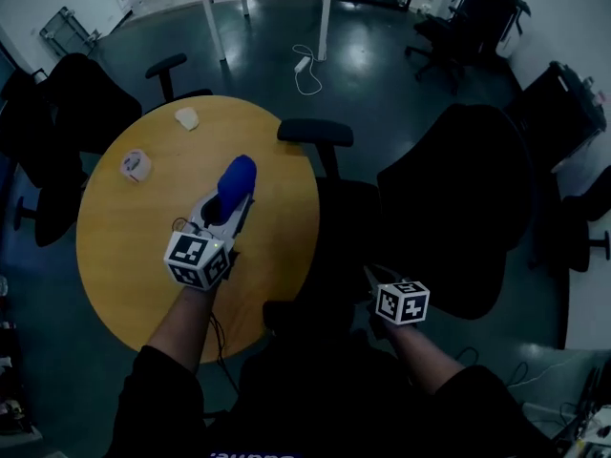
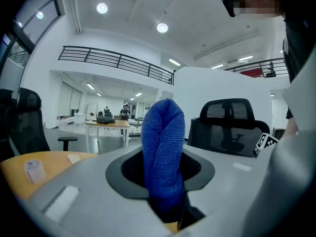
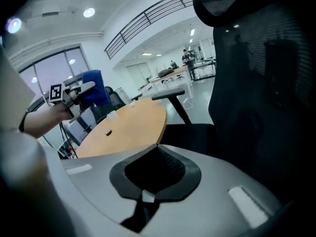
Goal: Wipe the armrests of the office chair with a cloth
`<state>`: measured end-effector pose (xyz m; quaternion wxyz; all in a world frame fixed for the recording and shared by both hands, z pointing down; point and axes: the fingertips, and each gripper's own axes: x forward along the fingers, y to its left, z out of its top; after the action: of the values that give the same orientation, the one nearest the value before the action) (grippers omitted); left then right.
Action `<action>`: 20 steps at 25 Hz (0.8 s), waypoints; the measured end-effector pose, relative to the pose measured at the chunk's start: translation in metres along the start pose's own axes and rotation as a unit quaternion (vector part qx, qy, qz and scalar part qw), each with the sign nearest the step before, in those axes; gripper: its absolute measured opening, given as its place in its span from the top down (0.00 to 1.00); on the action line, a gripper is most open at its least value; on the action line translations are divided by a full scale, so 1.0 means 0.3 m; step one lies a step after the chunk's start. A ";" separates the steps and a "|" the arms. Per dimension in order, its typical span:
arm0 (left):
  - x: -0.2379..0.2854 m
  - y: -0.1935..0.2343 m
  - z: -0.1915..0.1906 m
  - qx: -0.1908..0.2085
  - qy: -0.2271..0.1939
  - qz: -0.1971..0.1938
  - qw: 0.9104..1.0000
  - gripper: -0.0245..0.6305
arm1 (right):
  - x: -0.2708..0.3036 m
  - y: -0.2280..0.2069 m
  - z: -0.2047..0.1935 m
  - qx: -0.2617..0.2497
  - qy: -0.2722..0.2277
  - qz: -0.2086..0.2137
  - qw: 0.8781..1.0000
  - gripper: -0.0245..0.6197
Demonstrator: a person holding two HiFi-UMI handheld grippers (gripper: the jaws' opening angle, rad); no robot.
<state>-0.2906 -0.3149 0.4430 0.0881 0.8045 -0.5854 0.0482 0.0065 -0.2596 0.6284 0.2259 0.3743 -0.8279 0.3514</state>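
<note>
Chair (image 1: pixel 449 208) is mostly lost in shadow, one armrest (image 1: pixel 315 133) clear at 12 o'clock. Left gripper (image 1: pixel 227 210) pinches one cloth (image 1: pixel 237 181); right gripper (image 3: pixel 143 200) is closed, empty.

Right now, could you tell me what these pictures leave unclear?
Head view: the seat and near side of the office chair merge into dark shadow.
Head view: the jaws of the right gripper are lost against that dark chair.
Head view: two pale items on the table are too small to identify.
Left gripper view: the lower end of the blue cloth is hidden between the jaws of the left gripper.
</note>
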 end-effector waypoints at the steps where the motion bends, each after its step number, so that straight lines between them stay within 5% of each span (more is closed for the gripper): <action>1: 0.028 0.051 0.005 0.003 0.001 -0.002 1.000 0.74 | 0.017 0.001 0.047 0.002 -0.011 -0.013 1.000 0.96; 7: 0.229 0.236 -0.076 0.006 0.032 -0.019 0.999 0.74 | 0.128 -0.029 0.323 -0.009 -0.059 -0.061 0.996 0.96; 20: 0.676 0.377 -0.339 -0.046 0.103 0.045 0.993 0.74 | 0.650 -0.419 0.771 -0.041 -0.039 -0.140 0.989 0.96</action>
<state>-0.3326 -0.5179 0.5890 0.1825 0.7632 -0.6103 0.1082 -0.0419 -0.5826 0.6540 0.2556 0.4904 -0.7890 0.2676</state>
